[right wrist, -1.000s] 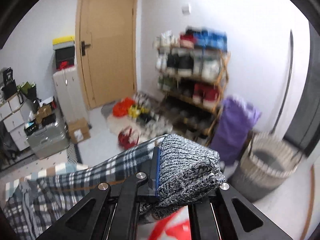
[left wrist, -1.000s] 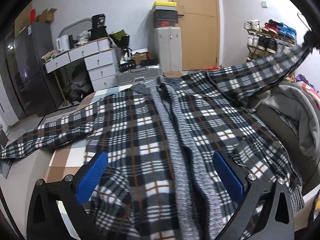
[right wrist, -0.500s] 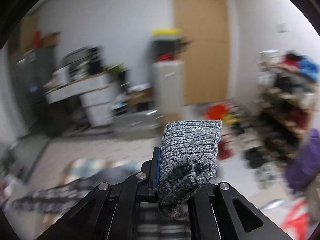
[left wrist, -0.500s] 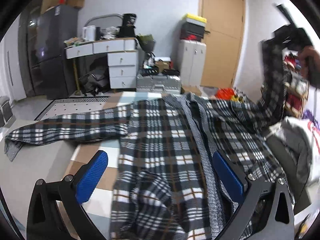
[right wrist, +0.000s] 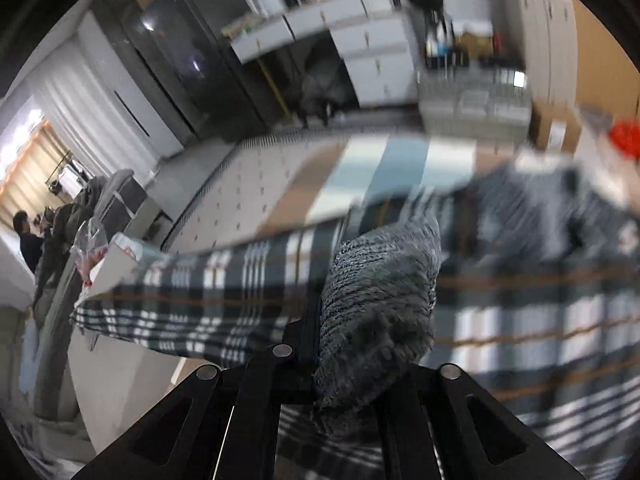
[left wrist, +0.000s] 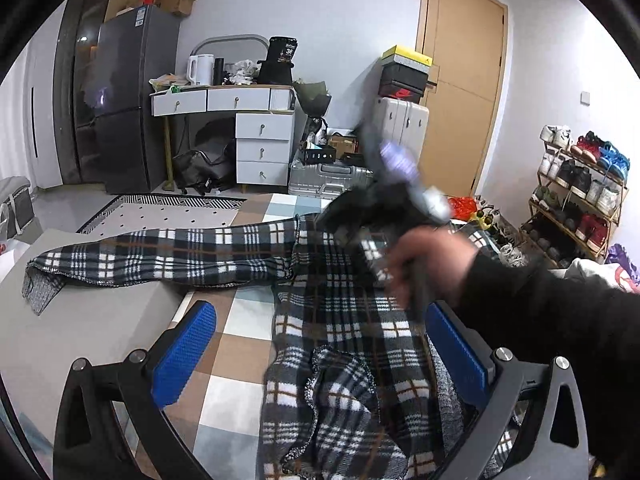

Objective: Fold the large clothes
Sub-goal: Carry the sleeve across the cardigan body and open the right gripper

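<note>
The right gripper (right wrist: 352, 344) is clamped on the grey knit cuff (right wrist: 380, 300) of one sleeve, its jaws just starting to ease apart with the cuff wedged between them. Past the fingertips and below them lies the body of the plaid jacket (right wrist: 540, 320), with the other sleeve (right wrist: 192, 304) stretching away to the left of the fingers. The picture is smeared with motion, so exactly where the cuff sits over the body cannot be told.

The left gripper (left wrist: 320, 356) stands wide open with nothing pressed between its blue pads (left wrist: 184, 354). The jacket's lower part (left wrist: 352, 380) lies rumpled between and just beyond those pads, on a patchwork-covered surface (left wrist: 236, 344). Ahead of them the person's right hand (left wrist: 424, 268), in a dark sleeve, crosses over the garment with the held sleeve.

The step in hand looks like folding the right sleeve inward across the chest. The next move calls for laying the cuff flat on the body and letting go cleanly, without dragging fabric back. After that the outstretched left sleeve (left wrist: 160, 256), far beyond the left pad, likely needs the same fold.
</note>
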`<state>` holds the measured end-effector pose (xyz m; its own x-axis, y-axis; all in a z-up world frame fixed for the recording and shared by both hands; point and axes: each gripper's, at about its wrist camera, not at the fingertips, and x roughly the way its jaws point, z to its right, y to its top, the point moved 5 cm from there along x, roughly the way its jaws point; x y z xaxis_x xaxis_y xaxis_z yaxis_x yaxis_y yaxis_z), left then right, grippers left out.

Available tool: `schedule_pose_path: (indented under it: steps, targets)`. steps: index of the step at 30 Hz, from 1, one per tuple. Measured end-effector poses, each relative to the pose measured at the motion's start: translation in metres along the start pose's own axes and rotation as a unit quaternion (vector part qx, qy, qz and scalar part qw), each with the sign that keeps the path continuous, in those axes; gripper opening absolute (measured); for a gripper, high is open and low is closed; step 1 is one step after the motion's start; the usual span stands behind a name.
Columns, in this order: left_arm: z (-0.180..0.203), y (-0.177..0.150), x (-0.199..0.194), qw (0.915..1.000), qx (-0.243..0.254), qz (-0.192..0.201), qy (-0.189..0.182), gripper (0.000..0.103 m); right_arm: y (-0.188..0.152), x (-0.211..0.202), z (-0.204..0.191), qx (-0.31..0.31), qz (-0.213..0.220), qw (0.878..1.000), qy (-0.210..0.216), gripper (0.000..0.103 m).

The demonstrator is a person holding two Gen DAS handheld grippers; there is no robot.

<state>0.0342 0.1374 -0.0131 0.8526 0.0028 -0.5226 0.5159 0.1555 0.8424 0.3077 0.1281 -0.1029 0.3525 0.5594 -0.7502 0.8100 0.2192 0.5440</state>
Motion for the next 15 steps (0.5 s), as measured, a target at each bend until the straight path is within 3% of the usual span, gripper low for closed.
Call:
schedule_pose_path:
  steps: [1, 2, 3, 5, 9, 14, 15]
  targets:
    - [-0.003, 0.0, -0.003, 1.0, 0.0, 0.002, -0.002, 0.102, -0.006, 0.012, 0.0, 0.01, -0.015, 1.0, 0.004, 0.012]
    - [-0.003, 0.0, -0.004, 1.0, 0.001, 0.004, -0.004, 0.102, -0.01, 0.013, 0.003, 0.013, -0.023, 1.0, 0.009, 0.023]
    - [-0.004, 0.0, -0.005, 1.0, 0.001, 0.006, -0.004, 0.102, -0.015, 0.018, 0.002, 0.014, -0.037, 0.999, 0.021, 0.045]
    - [-0.007, 0.001, -0.007, 0.9999, -0.002, 0.011, -0.004, 0.102, -0.02, 0.012, -0.001, 0.021, -0.052, 0.997, 0.058, 0.074]
    - [-0.013, 0.003, -0.009, 0.9998, -0.012, 0.016, -0.005, 0.102, -0.037, -0.033, -0.006, 0.034, -0.036, 0.986, 0.158, 0.084]
    - [-0.006, 0.001, -0.01, 0.9997, -0.002, 0.021, -0.013, 0.102, -0.082, -0.119, 0.049, 0.094, 0.022, 0.981, 0.168, 0.087]
    - [-0.004, -0.001, -0.009, 0.9997, 0.003, 0.021, -0.008, 0.102, -0.087, -0.132, 0.057, 0.107, 0.034, 0.98, 0.164, 0.093]
